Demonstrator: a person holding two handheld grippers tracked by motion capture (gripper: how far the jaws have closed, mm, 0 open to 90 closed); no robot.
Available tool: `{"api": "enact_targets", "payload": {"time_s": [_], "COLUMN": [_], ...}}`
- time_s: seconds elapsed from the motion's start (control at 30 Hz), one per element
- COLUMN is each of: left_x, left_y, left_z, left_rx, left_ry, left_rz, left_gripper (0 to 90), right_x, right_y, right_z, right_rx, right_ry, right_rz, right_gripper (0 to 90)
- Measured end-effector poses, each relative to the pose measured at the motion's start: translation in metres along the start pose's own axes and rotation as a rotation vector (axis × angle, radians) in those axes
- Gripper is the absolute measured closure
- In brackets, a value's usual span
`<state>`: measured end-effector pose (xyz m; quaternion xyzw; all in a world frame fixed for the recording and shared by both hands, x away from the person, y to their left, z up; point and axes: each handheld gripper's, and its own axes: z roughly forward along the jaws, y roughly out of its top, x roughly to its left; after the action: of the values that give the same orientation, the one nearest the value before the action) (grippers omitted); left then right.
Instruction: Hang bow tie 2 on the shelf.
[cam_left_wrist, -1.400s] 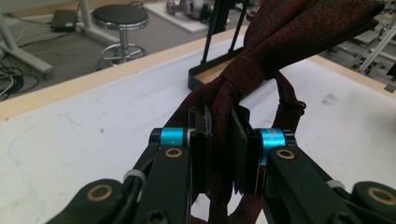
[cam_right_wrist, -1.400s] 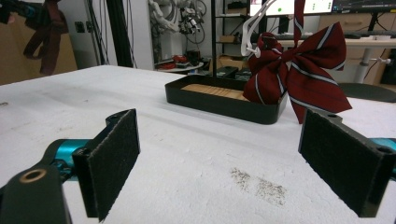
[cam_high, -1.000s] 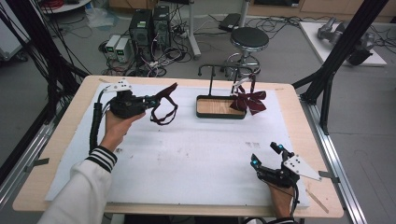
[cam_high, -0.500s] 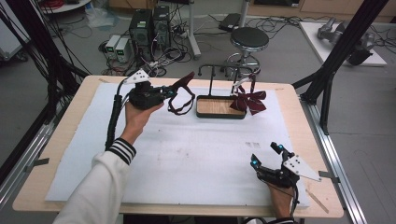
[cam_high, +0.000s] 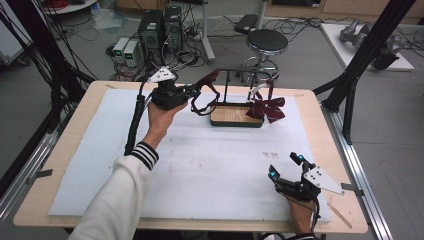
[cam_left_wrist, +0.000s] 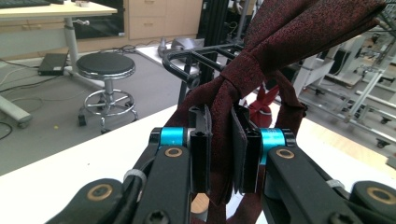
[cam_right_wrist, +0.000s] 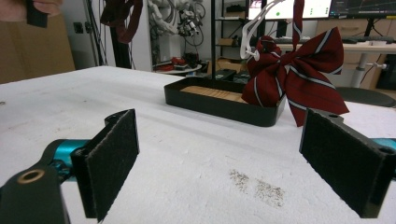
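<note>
**Fingers Clamped on Dark Red Tie Beside the Rack**

The fingers (cam_left_wrist: 201, 149) of the left gripper (cam_high: 194, 93) were closed tight on a dark red tie (cam_left_wrist: 261, 51), pinching the cloth just below its knot, with the fabric rising up and away past the pads in the left gripper view. In the high view the tie (cam_high: 206, 92) hung in loops off the gripper, in the air just left of the black rack (cam_high: 236, 115) with its wooden base, at the far side of the white-covered worktop (cam_high: 210, 165). A striped red bow tie (cam_high: 266, 107) hung on the rack's right end, its tails touching the tray edge.

The right gripper (cam_high: 286, 172) rested at the near right corner of the worktop, well apart from the rack. Its fingers (cam_right_wrist: 112, 163) stood wide open with nothing between them, facing the rack (cam_right_wrist: 219, 105) and bow tie (cam_right_wrist: 299, 74).
</note>
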<state>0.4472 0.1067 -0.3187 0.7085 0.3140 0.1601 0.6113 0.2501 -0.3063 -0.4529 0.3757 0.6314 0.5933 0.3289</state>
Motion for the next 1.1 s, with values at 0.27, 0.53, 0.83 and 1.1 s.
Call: {"api": "enact_targets", "payload": {"time_s": [0.27,0.53,0.83,1.1], "left_x": [0.001,0.001,0.009,0.015], "left_y": [0.007,0.016,0.013,0.008], "left_z": [0.013,0.027,0.041,0.051], "left_rx": [0.001,-0.020,-0.017,-0.015], "left_ry": [0.010,0.029,0.071,0.122], "left_rz": [0.007,0.017,0.009,-0.031], "left_gripper": [79.5,79.6,79.6,79.5], "right_x": [0.000,0.000,0.000,-0.001], "right_y": [0.000,0.000,0.000,0.000], "right_z": [-0.001,0.000,-0.001,-0.001], "right_rx": [-0.004,-0.011,-0.010,-0.013], "right_ry": [-0.005,-0.008,-0.010,-0.021], "right_rz": [-0.002,-0.011,-0.006,0.003], "right_gripper": [11.1,11.1,11.1,11.1]}}
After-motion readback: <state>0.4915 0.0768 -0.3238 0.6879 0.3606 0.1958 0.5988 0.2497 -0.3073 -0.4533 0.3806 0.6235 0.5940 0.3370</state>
